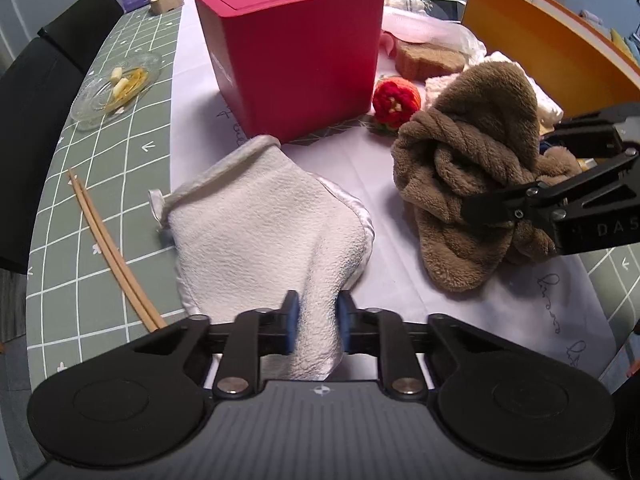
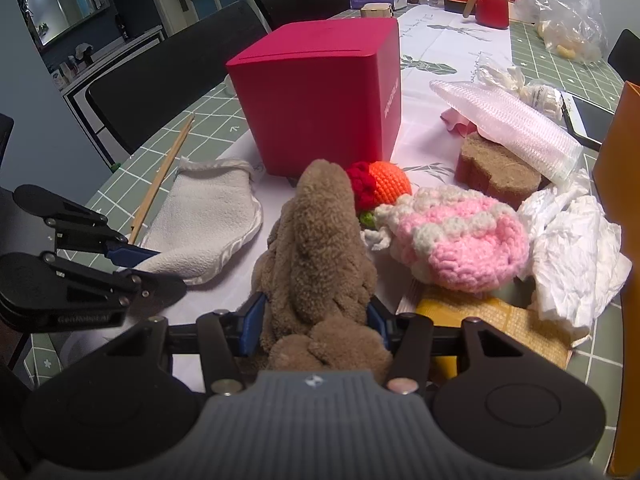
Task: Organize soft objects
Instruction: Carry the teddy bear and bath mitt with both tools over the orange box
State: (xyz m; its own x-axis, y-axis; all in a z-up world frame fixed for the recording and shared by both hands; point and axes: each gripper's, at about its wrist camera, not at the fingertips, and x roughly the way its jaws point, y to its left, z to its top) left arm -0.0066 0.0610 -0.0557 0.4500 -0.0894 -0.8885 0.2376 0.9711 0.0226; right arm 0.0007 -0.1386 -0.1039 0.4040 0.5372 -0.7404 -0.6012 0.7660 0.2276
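1. The left tool (image 1: pixel 314 322) is pinching the white cloth (image 1: pixel 268 224), lying just before the red box (image 1: pixel 296 48).
2. The right tool (image 2: pixel 316 320) is gripping the brown plush (image 2: pixel 320 248), sitting beside that box on the bench (image 1: pixel 100 240).

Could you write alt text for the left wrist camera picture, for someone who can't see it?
The left gripper pinches a white terry mitt on a white table runner. Behind stands a closed red box; to the right, the right gripper holds a brown plush slipper.

White terry cloth (image 1: pixel 264 216), satin-edged; brown plush (image 1: pixel 468 168) fuzzy; red box (image 1: pixel 296 60) matt.
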